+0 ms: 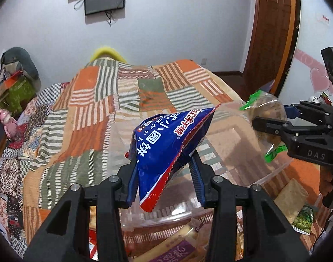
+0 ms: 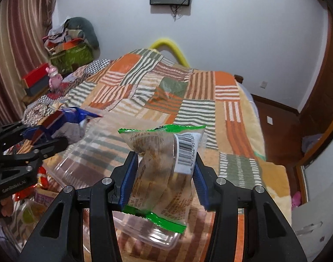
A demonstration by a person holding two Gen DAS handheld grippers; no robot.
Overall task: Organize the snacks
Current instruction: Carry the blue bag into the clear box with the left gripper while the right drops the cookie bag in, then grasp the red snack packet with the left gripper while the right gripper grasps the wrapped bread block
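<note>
1. Snacks are in both claws: the left claw (image 1: 164, 170) is clenched on a blue biscuit bag (image 1: 164, 144), and the right claw (image 2: 164, 174) grips a green-edged clear packet (image 2: 164, 170).
2. Both packs hang above a clear plastic bin (image 2: 96, 152) that rests on the patchwork bed (image 2: 188, 91).
3. More packets (image 1: 173, 246) lie loose beside the bin.
4. My advice: lower each pack well inside the rim before letting go, one claw at a time, since both grips pinch soft, crumpled film that may slip or snag.
</note>
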